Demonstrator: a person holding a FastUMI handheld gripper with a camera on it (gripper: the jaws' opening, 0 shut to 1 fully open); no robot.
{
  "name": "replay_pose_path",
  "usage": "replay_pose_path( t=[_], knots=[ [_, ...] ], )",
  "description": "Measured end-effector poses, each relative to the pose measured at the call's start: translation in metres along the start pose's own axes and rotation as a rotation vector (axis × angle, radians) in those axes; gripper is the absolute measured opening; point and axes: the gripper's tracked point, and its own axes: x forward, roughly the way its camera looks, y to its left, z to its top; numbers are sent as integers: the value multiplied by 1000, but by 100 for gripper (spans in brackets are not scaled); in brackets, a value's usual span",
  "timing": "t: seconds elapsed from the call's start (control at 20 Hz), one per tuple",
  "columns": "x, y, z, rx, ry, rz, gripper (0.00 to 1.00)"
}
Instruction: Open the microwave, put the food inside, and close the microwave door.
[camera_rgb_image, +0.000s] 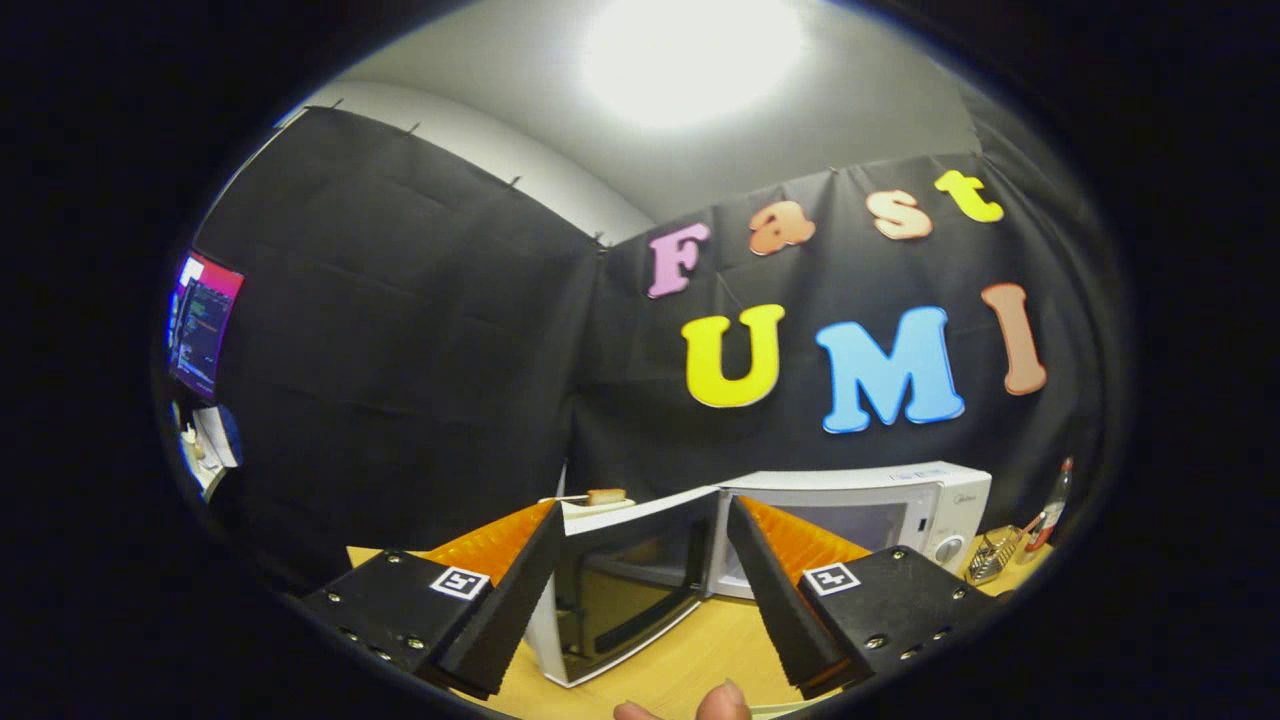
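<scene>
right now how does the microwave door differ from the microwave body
The microwave door is swung open and stands between the jaws of the open gripper; the microwave body lies beyond them. The door has a dark window; the body carries a knob panel. Both are white.

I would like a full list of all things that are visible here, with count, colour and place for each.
microwave: one, white, on the table beyond the fingers.
microwave door: one, white frame with dark window, swung open, between the fingers.
food: one, light brown piece on a pale plate, behind the open door.
table: one, light wood, under the microwave.
bottle: one, clear with a red cap, beside the microwave.
metal basket: one, silvery, in front of the bottle.
screen: one, lit, on the booth's side wall.
ceiling light: one, white, overhead.
gripper: one, fingers open, holding nothing.
fingertips: two, a person's, below the gripper.
</scene>
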Motion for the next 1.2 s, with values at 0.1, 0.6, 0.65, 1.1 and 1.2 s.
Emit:
replay_pose_path(
  t=[0.1, 0.6, 0.65, 1.1, 1.2],
  knots=[
    [-8, 44, -6, -9, 41, 105, 98],
    [52, 160, -87, 46, 205, 199, 98],
    [61, 165, -98, 58, 221, 200, 98],
    [110, 120, -161, 81, 336, -84, 53],
    [112, 108, -170, 98, 357, -106, 28]
  ],
)
